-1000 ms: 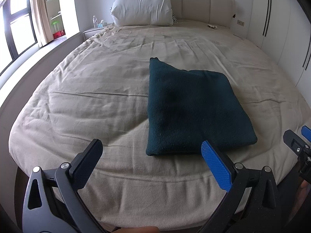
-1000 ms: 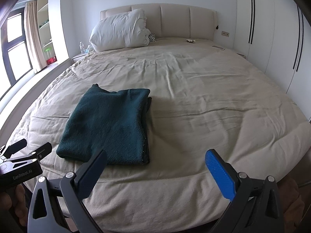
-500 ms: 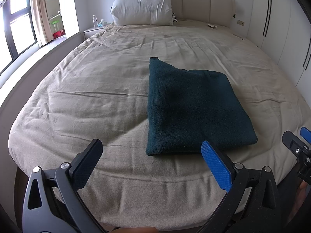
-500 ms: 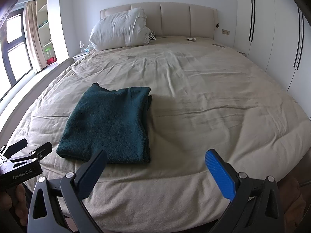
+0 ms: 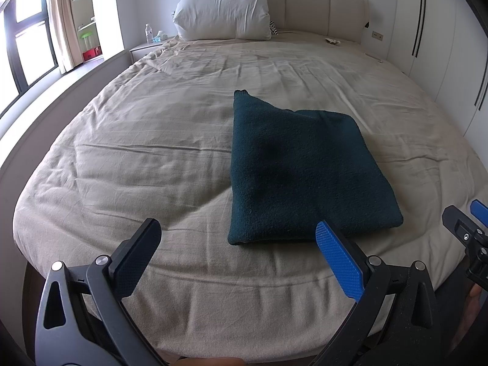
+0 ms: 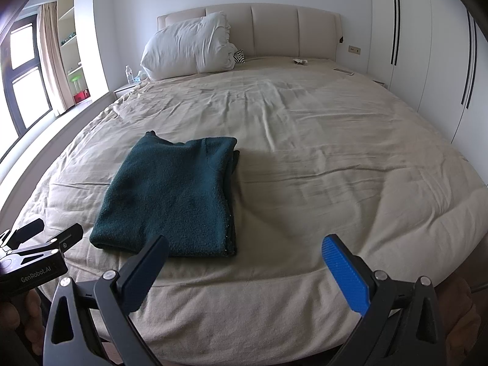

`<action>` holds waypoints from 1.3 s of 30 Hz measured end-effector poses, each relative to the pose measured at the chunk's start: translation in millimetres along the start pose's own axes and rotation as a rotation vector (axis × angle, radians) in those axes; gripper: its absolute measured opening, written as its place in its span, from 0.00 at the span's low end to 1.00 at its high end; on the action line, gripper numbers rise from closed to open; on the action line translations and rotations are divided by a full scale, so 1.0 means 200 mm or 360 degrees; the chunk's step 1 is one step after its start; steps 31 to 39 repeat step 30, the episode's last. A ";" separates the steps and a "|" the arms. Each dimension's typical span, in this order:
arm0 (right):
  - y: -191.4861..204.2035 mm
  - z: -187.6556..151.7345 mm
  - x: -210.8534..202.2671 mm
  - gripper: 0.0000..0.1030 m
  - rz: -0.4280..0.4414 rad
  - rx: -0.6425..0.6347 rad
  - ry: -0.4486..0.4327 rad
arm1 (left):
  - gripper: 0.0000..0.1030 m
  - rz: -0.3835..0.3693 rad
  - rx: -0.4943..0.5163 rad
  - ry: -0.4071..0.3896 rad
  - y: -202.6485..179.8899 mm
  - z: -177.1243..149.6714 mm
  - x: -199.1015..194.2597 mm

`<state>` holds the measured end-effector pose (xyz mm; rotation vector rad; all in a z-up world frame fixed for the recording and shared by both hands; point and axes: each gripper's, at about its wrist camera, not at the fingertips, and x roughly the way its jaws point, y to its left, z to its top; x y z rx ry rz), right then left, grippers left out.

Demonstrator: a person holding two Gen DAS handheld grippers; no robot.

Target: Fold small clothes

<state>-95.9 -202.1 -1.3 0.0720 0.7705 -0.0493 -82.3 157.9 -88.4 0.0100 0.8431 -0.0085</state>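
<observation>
A dark teal knit garment [image 5: 302, 167] lies folded into a flat rectangle on the beige bed [image 5: 152, 140], near the foot edge. It also shows in the right wrist view [image 6: 174, 195]. My left gripper [image 5: 238, 238] is open and empty, held off the foot of the bed, just short of the garment's near edge. My right gripper [image 6: 244, 250] is open and empty, to the right of the garment's near right corner. Each gripper shows at the edge of the other's view: the right one [image 5: 466, 228], the left one [image 6: 39, 244].
A white pillow [image 5: 222, 15] leans on the padded headboard [image 6: 274, 30]. A nightstand with a water bottle [image 5: 148, 33] stands at the far left. White wardrobe doors [image 6: 427, 45] line the right side. A window [image 5: 24, 39] and a ledge run along the left.
The right wrist view has tilted up slightly, so the headboard and the garment sit lower in the frame. The left gripper and the garment have not moved.
</observation>
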 end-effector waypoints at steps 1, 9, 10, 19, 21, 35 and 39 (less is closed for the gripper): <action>0.00 0.00 0.00 1.00 0.0001 0.0001 0.0002 | 1.00 -0.0002 0.0000 0.0000 0.00 0.00 0.00; 0.01 -0.01 0.00 1.00 0.0002 0.0003 0.0002 | 1.00 -0.0007 0.0002 0.0003 0.00 0.00 0.01; 0.00 0.00 0.00 1.00 0.0002 0.0002 0.0002 | 1.00 -0.0007 0.0002 0.0003 0.00 0.00 0.01; 0.02 -0.01 0.00 1.00 0.0006 0.0004 0.0006 | 1.00 -0.0009 -0.0001 0.0006 0.00 0.00 0.01; 0.01 -0.01 0.00 1.00 0.0007 0.0004 0.0007 | 1.00 -0.0012 -0.0004 0.0010 0.00 -0.01 0.02; 0.04 -0.03 0.00 1.00 0.0010 0.0013 0.0016 | 1.00 -0.0025 -0.0003 -0.0006 0.01 -0.01 0.02; 0.04 -0.03 0.00 1.00 0.0010 0.0013 0.0016 | 1.00 -0.0025 -0.0003 -0.0006 0.01 -0.01 0.02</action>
